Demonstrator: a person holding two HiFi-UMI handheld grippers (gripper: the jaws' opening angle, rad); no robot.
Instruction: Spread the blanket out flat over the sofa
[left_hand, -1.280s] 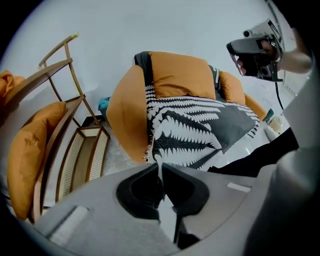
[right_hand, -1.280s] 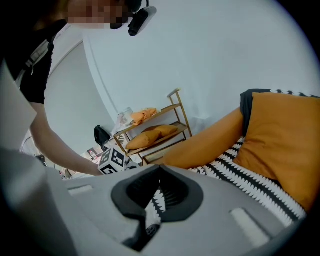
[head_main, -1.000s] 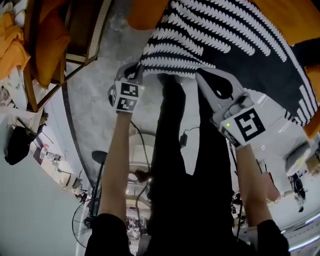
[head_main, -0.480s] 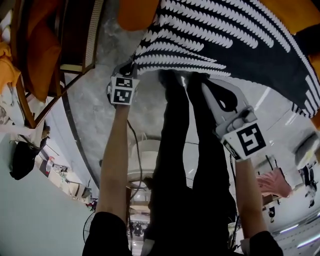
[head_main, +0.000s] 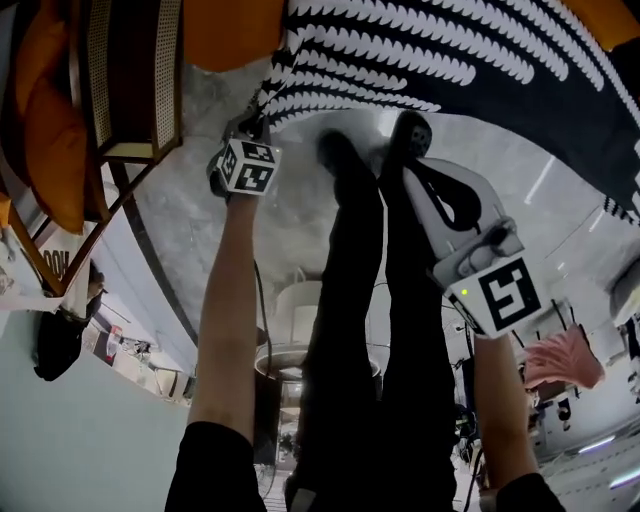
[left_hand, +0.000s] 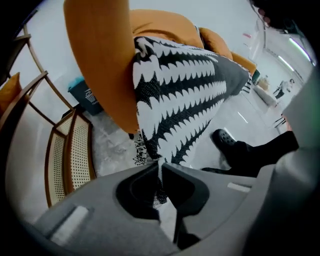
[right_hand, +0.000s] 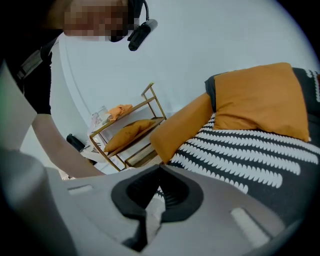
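Observation:
The black-and-white patterned blanket (head_main: 450, 60) lies draped over the orange sofa (head_main: 230, 30) at the top of the head view. My left gripper (head_main: 252, 125) is shut on the blanket's near left corner; in the left gripper view the cloth (left_hand: 185, 95) runs down from the sofa arm (left_hand: 100, 60) into the shut left gripper (left_hand: 161, 167). My right gripper (head_main: 405, 165) holds the near edge further right. In the right gripper view, the right gripper (right_hand: 160, 172) is shut on a fold of the blanket (right_hand: 250, 150), below an orange cushion (right_hand: 260, 100).
A wooden chair with a cane back (head_main: 130, 70) stands left of the sofa. A metal rack with orange cushions (right_hand: 130, 132) is beyond it. The person's legs and black shoes (head_main: 350, 250) stand on the grey floor between my two grippers.
Both grippers have sunk with the blanket edge held, the left one more. The blanket's near edge now hangs lower against the sofa front.

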